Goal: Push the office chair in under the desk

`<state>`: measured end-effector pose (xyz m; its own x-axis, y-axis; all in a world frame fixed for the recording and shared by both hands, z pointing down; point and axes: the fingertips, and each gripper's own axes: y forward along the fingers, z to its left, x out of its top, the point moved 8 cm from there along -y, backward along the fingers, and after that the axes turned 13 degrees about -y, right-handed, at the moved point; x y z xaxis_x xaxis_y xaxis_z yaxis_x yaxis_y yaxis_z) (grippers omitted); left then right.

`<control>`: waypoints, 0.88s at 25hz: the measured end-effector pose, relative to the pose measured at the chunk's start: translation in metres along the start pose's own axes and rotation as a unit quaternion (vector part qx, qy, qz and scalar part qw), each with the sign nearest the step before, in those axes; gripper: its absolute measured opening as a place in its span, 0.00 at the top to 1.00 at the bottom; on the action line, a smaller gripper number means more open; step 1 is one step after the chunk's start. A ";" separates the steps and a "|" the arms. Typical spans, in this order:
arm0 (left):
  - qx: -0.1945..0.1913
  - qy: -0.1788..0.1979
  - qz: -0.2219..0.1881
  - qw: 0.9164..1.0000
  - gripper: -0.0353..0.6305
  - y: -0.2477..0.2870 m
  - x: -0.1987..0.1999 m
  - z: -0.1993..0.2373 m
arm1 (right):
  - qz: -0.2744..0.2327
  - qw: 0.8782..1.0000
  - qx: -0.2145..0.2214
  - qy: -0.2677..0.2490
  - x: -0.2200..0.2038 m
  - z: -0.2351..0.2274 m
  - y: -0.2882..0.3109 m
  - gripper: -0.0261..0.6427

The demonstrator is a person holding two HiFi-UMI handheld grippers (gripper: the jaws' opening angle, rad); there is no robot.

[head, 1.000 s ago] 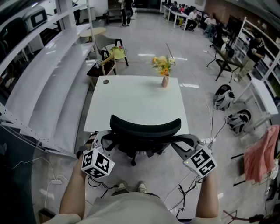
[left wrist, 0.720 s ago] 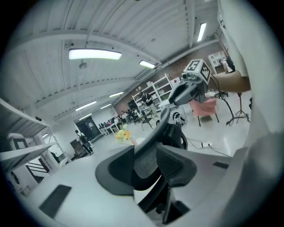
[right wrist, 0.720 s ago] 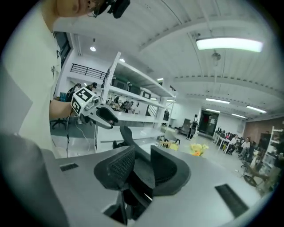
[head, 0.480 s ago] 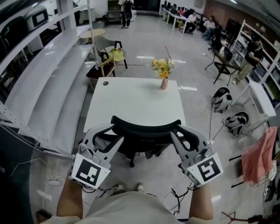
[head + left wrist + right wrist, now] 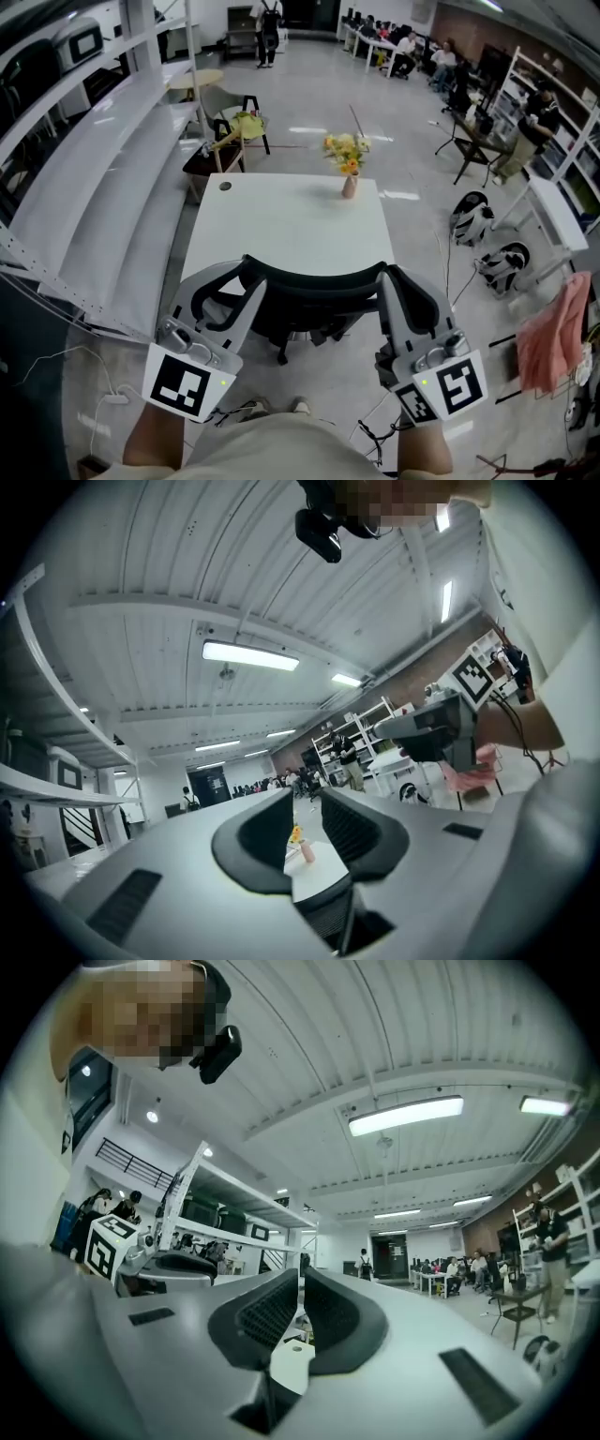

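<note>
Left gripper (image 5: 306,803) and right gripper (image 5: 301,1283) are pictured with jaws closing, not yet clamped, over the backrest of the office chair (image 5: 314,278), parked at the desk (image 5: 281,225) edge; uneven pushing could swivel it askew.

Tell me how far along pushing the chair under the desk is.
Done: the office chair faces the desk, backrest at its near edge. In hand: the left gripper and right gripper sit at the backrest's two ends, jaws closing, no firm grip evident yet. Left: the push itself; the chair base shows on the person's side.
</note>
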<state>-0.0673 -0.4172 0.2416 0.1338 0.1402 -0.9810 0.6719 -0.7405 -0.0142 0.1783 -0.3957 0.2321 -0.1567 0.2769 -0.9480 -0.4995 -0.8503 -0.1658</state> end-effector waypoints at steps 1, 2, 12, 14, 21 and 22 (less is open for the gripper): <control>0.002 -0.026 -0.005 1.000 0.80 -0.002 -0.001 0.000 | -0.003 1.000 -0.008 0.011 0.001 -0.001 -0.002 0.93; 0.005 -0.044 -0.008 0.999 0.80 -0.005 -0.003 0.000 | -0.003 1.000 -0.015 0.019 0.002 -0.002 -0.003 0.94; 0.034 -0.063 -0.008 0.997 0.88 -0.012 -0.028 0.001 | 0.039 0.997 -0.042 -0.060 -0.013 0.021 -0.008 0.95; 0.040 -0.065 -0.002 0.997 0.89 -0.011 -0.036 -0.001 | 0.049 0.997 -0.030 -0.047 -0.022 0.027 -0.007 0.95; 0.051 -0.080 0.015 0.995 0.93 -0.008 -0.067 -0.009 | 0.101 0.995 -0.002 -0.023 -0.061 0.040 -0.005 0.95; 0.054 -0.083 0.017 0.995 0.93 -0.008 -0.070 -0.008 | 0.107 0.994 0.001 -0.024 -0.064 0.042 -0.005 0.95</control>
<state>-0.0762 -0.4154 0.3124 0.0265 0.0097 -0.9996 0.5863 -0.8101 0.0077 0.1550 -0.3903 0.3054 -0.3003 0.1101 -0.9475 -0.4520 -0.8911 0.0397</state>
